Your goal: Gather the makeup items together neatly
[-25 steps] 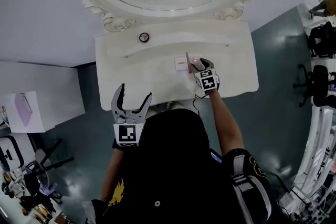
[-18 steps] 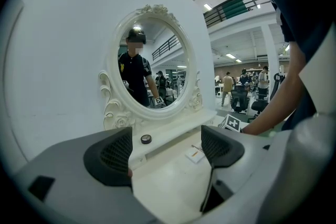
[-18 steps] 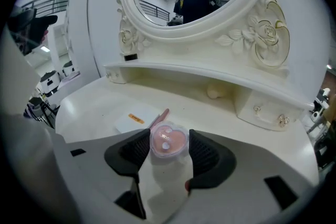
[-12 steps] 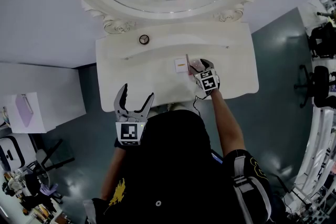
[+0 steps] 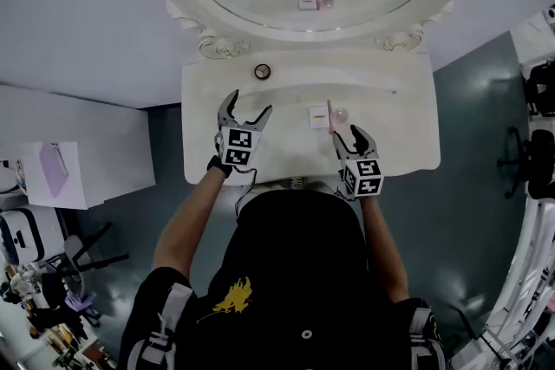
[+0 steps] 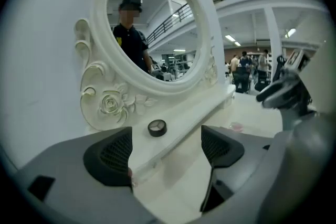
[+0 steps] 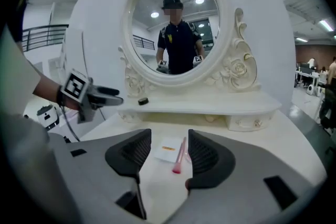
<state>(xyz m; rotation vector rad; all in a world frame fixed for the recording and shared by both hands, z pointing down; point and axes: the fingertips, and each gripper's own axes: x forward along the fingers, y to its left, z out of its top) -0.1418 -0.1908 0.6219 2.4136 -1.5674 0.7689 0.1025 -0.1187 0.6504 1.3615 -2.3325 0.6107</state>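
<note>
The left gripper [image 5: 247, 107] is wide open and empty over the dressing table [image 5: 395, 130]. In its own view a small round black pot [image 6: 157, 127] shows in the gap between the pads. The pot stands alone on the raised shelf [image 5: 364, 75] under the mirror frame [image 5: 201, 23], at about 1 o'clock from the gripper in the head view.

The other makeup items already lie close together on the lower top, at 3 o'clock from the left gripper. They are a white card with an orange mark [image 5: 318, 115], a pink stick [image 5: 330, 115] just beside it, and a small pink round item [image 5: 341, 113] whose kind I cannot tell.

The right gripper [image 5: 349, 137] hangs at 5 o'clock from that group. Its jaws have just been closing and now stand partly apart with nothing gripped. The stick only shows on the table beyond the gap.

The step in hand is probably fetching the pot. To do it well:
- Bring the left gripper in over the shelf with one pad on each side of the pot.
- Keep clear of the carved rose on the frame.
- Close on the pot's wall, not its lid edge.
- Lift it before crossing the shelf lip.
- Set it down at 9 o'clock of the card without nudging the loose stick.
</note>
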